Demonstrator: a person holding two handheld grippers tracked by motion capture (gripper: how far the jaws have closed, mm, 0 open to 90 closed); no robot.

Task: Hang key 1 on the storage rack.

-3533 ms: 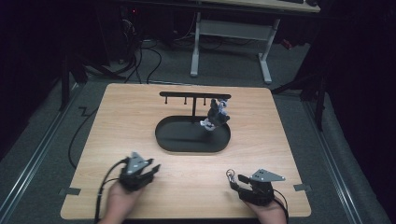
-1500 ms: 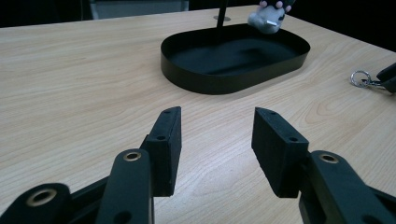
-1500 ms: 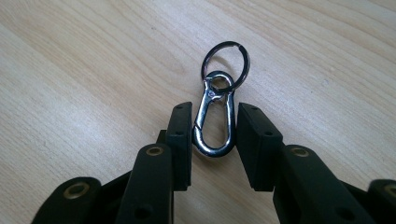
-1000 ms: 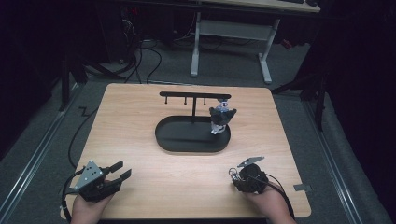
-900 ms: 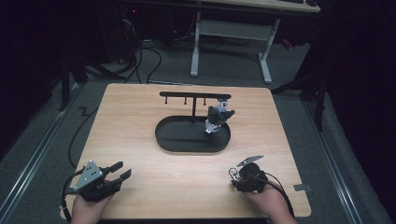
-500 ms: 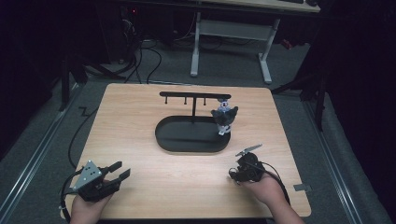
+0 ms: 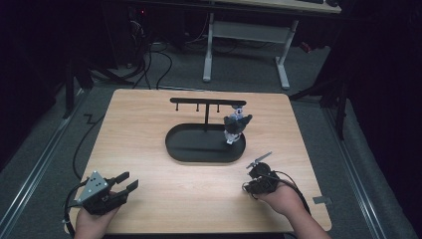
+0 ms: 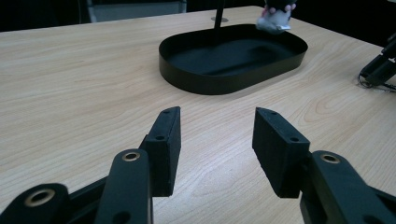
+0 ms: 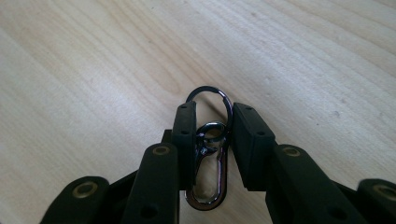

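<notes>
Dark floor and cable clutter ring our pale wood-grain surface, and we take the black oval tray at its middle as our landmark. From the tray's far rim a thin stand rises to a hook bar, and a small grey plush charm hangs at the bar's right end, above the tray's right side. Near the tray's right front, our right gripper has just been closing its fingers around a keyring clasp: a polished metal snap hook joined to a dark split ring, lying flat on the wood. We judge the pads are near it but not yet pressing. Well to the tray's left front, our left gripper rests with fingers moderately wide and empty. The risk, we think, is that smooth, rounded metal skids between the matte pads, or that the thin clasp stays flat and the fingers shut over it without lifting it.
</notes>
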